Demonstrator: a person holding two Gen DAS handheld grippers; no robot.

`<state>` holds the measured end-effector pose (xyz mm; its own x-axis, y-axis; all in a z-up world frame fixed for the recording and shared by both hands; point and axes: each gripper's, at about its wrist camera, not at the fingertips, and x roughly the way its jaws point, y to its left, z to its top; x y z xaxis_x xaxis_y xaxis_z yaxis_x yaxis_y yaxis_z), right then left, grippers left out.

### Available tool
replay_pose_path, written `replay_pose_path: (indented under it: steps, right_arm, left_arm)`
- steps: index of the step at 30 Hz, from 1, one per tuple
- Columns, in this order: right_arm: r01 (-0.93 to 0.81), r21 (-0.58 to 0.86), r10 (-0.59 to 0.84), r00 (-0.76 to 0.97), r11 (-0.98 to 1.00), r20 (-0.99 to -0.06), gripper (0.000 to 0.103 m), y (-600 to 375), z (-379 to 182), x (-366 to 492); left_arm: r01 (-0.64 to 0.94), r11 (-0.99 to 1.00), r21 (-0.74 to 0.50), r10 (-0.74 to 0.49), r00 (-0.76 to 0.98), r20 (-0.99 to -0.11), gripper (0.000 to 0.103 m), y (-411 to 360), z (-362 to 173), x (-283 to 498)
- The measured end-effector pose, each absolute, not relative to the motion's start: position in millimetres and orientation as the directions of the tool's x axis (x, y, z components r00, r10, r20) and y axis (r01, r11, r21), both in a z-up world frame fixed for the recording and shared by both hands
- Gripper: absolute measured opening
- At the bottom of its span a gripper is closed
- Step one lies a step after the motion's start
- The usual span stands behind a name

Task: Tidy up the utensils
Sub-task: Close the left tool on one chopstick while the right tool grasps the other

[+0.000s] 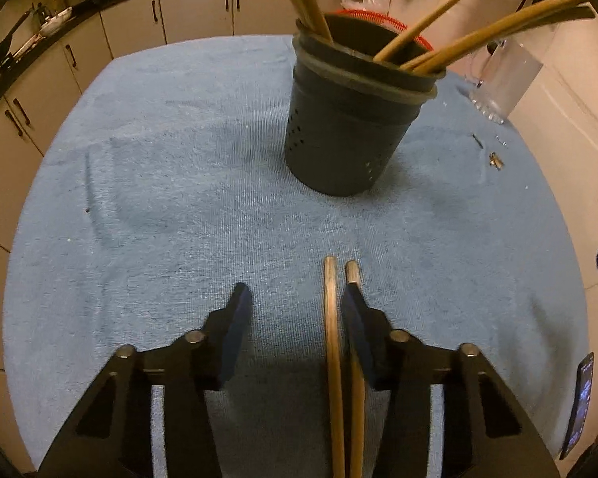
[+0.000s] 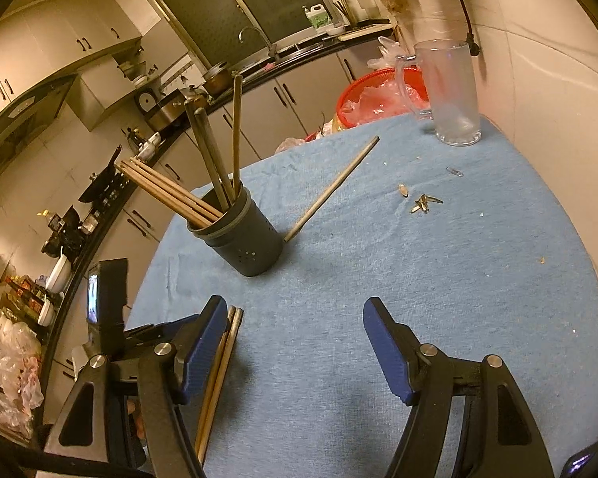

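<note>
Blue-towelled tabletop [image 1: 159, 199] carried two wooden chopsticks [image 1: 333, 338] between the left gripper's [image 1: 295, 298] still-apart jaws, bound for the dark cylindrical holder [image 1: 339, 139]; the right gripper [image 2: 295, 318] stood apart, empty.

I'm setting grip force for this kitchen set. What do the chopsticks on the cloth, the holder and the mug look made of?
Chopsticks: probably wood or bamboo, tan and matte; their tips look greyer, perhaps metal.
Holder: dark grey, matte, likely plastic, with small drain holes.
Mug: clear, see-through walls with a handle; glass or clear plastic, I cannot tell which.
</note>
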<state>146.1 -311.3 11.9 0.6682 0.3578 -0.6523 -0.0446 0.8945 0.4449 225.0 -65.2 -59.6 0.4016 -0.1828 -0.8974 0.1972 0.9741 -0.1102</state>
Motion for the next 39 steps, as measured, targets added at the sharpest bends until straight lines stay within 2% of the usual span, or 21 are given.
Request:
replay_pose_path:
  steps: [6, 8, 10, 12, 18, 21, 26, 30, 39]
  right_arm:
    - [-0.059, 0.444, 0.371, 0.65, 0.894, -0.663, 0.075, -299.5, 7.3, 153.7]
    - [-0.07, 0.44, 0.379, 0.641, 0.895, -0.668, 0.075, -293.5, 5.6, 156.7]
    - [-0.091, 0.432, 0.39, 0.623, 0.897, -0.679, 0.075, -282.3, 4.1, 161.5]
    - [-0.11, 0.432, 0.407, 0.598, 0.895, -0.69, 0.075, -270.3, 0.4, 166.2]
    - [-0.14, 0.436, 0.439, 0.534, 0.889, -0.722, 0.07, -236.4, -15.9, 179.6]
    - [-0.147, 0.448, 0.458, 0.489, 0.882, -0.742, 0.061, -220.4, -26.2, 189.6]
    - [-0.129, 0.461, 0.473, 0.376, 0.878, -0.796, 0.036, -191.9, -51.6, 216.5]
    - [-0.091, 0.394, 0.4, 0.348, 0.915, -0.848, 0.033, -175.4, -65.9, 234.7]
    - [-0.085, 0.317, 0.326, 0.347, 0.945, -0.879, 0.026, -161.3, -71.0, 247.3]
  left_arm:
    - [0.2, 0.974, -0.107, -0.183, 0.419, -0.89, 0.03, -57.2, -59.5, 222.3]
    - [0.207, 0.975, -0.083, -0.166, 0.423, -0.891, 0.016, -53.6, -59.5, 220.3]
    - [0.22, 0.973, -0.067, -0.157, 0.424, -0.892, 0.008, -44.8, -58.3, 215.0]
    - [0.23, 0.969, -0.096, -0.186, 0.416, -0.89, 0.007, -35.5, -58.5, 211.6]
    - [0.208, 0.97, -0.125, -0.204, 0.418, -0.885, 0.006, 5.1, -57.8, 197.4]
    - [0.196, 0.97, -0.141, -0.213, 0.417, -0.884, 0.006, 25.9, -57.2, 188.4]
    - [0.179, 0.968, -0.175, -0.234, 0.403, -0.885, 0.008, 34.7, -58.1, 185.7]
    - [0.164, 0.971, -0.175, -0.228, 0.396, -0.889, 0.008, 33.1, -58.4, 187.7]
    - [0.155, 0.961, -0.23, -0.272, 0.376, -0.886, 0.008, 35.7, -62.3, 195.7]
